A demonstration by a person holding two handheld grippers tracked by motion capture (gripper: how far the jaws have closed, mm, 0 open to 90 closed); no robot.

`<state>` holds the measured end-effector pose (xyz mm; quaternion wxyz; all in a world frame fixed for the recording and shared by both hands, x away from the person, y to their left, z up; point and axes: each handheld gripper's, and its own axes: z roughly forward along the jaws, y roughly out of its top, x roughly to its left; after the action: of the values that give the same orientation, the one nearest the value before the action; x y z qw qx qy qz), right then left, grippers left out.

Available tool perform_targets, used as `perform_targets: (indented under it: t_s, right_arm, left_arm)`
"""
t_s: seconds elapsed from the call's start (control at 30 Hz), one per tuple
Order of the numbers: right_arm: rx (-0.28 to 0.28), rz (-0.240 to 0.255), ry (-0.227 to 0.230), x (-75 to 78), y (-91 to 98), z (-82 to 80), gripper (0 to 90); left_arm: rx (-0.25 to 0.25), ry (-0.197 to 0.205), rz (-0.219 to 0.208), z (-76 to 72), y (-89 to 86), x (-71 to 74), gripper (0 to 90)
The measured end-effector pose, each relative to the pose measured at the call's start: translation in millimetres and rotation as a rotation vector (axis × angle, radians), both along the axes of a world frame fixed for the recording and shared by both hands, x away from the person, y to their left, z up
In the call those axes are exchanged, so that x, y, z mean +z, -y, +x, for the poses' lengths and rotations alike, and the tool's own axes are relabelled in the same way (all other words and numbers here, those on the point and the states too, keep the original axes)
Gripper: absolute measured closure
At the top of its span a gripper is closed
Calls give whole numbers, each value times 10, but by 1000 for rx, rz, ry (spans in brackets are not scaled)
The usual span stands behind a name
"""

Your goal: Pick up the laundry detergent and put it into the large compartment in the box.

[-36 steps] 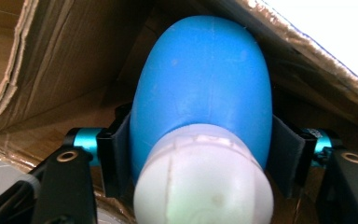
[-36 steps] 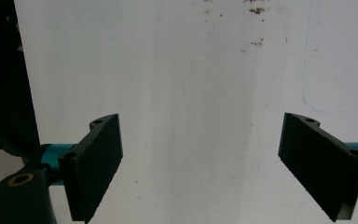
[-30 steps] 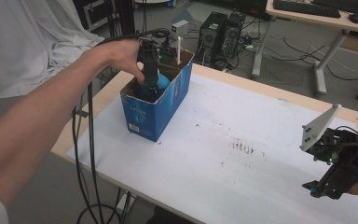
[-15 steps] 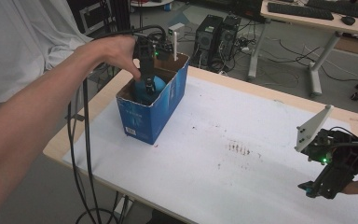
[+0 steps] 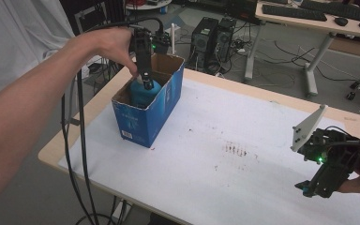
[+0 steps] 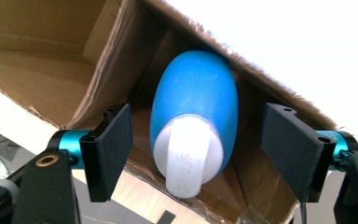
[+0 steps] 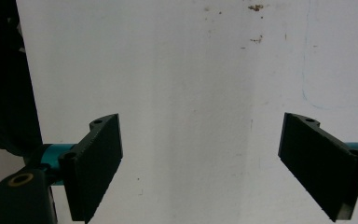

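A blue bottle (image 5: 144,92) with a white cap (image 6: 186,158) stands inside an open blue cardboard box (image 5: 146,117) at the table's left. My left gripper (image 5: 146,83) hangs just above the bottle and points down into the box. In the left gripper view the left gripper (image 6: 198,151) is open, one jaw on each side of the cap and neither touching it. My right gripper (image 5: 308,187) is held low at the table's near right corner. In the right gripper view the right gripper (image 7: 200,161) stands open over the white table cover with nothing between its jaws.
A white cover (image 5: 225,159) with a small dark stain (image 5: 236,150) spreads over the table. Black cables (image 5: 77,140) trail down past the table's left edge. Computer towers (image 5: 213,40) and another desk (image 5: 309,18) stand beyond the far edge.
My left gripper has risen slightly from down in the box to just above the bottle's cap. The right gripper has stayed at the near right corner.
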<state>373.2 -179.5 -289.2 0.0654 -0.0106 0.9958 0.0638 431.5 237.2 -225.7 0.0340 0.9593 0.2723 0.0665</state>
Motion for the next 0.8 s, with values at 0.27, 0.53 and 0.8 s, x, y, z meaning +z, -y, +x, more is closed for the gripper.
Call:
perform_targets:
  t_s: [0.27,0.53,0.8]
  right_arm:
    - [8,-1,-3,-2,-9,3,128]
    - [5,4,0,6,1,3,128]
    - [-5,4,1,11,23,18,128]
  left_arm:
    - [-48,33,4,-34,183,174,257]
    - [-116,57,2,-68,460,293,254]
    - [-229,51,-1,-124,849,353,210]
